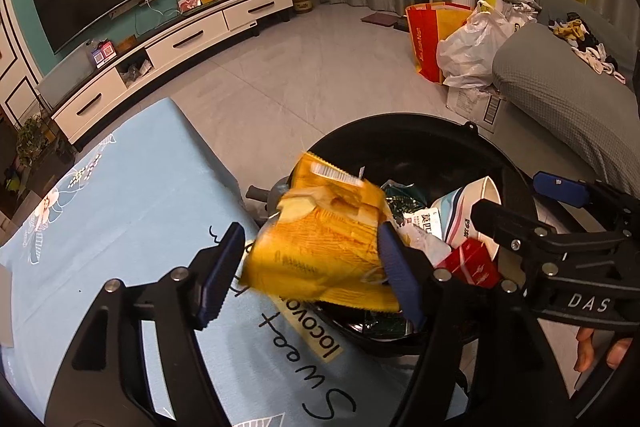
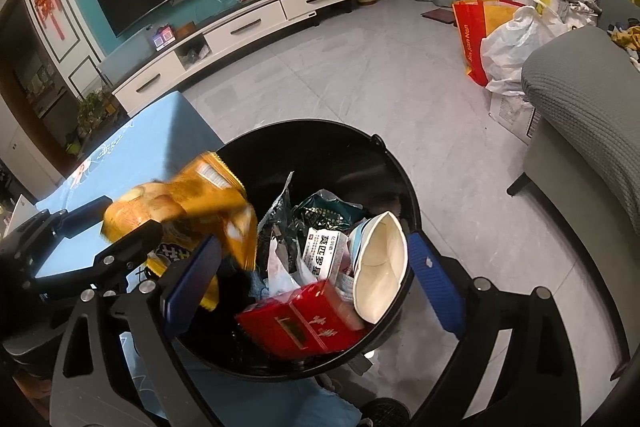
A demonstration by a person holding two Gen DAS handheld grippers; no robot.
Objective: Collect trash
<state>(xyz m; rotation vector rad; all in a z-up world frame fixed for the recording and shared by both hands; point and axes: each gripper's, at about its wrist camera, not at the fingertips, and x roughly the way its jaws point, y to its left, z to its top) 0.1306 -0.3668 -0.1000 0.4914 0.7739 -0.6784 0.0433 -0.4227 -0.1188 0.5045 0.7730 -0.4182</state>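
Observation:
A yellow snack bag (image 1: 320,239) hangs blurred between my left gripper's (image 1: 310,271) spread fingers, over the near rim of the black trash bin (image 1: 400,131). The jaws stand wide and no pad presses the bag. It also shows in the right wrist view (image 2: 188,211) at the bin's left rim (image 2: 320,125). My right gripper (image 2: 316,283) is open and empty above the bin, over a red box (image 2: 304,323), a crushed paper cup (image 2: 380,259) and wrappers. The right gripper also shows in the left wrist view (image 1: 528,203).
A table with a light blue printed cloth (image 1: 120,207) lies left of the bin. A grey sofa (image 1: 560,99) stands on the right, with bags (image 1: 468,47) beside it. A TV cabinet (image 1: 180,47) runs along the far wall.

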